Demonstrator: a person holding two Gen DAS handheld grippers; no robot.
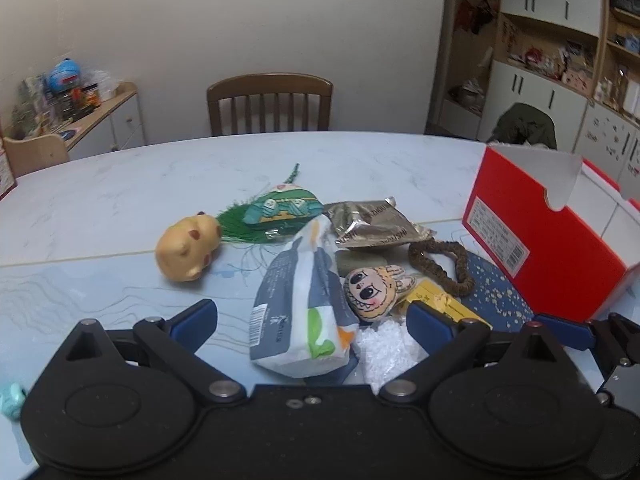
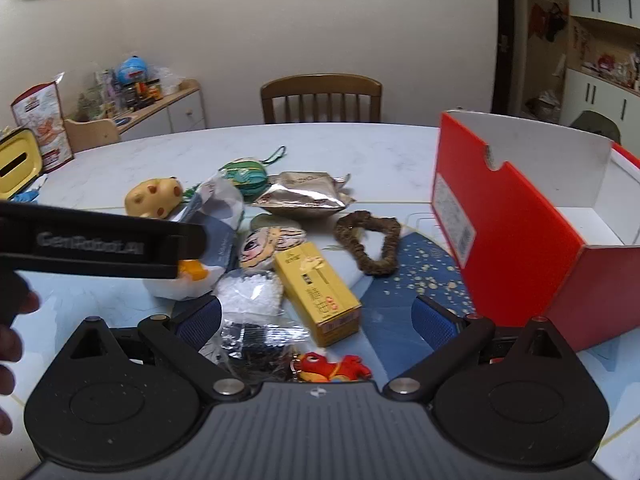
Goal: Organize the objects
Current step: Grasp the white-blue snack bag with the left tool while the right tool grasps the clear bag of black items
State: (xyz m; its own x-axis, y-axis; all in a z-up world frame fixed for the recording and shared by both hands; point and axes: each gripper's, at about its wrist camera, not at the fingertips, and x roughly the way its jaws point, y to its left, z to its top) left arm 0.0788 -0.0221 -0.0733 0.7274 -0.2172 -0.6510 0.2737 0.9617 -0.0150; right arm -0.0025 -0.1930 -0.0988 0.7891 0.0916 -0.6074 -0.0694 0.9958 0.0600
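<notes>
Both claws stood wide open, gripping nothing. The left claw straddled the near end of a tissue pack. Between the right claw's blue pads lay a yellow carton and a bead bag; the red box stood ahead to its right on the surface.

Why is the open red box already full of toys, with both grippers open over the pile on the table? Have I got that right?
Not quite: the red box is empty. The right wrist view shows only its bare white inside. The rest holds: the box is open, and the left gripper and right gripper are open over the pile on the table.
</notes>
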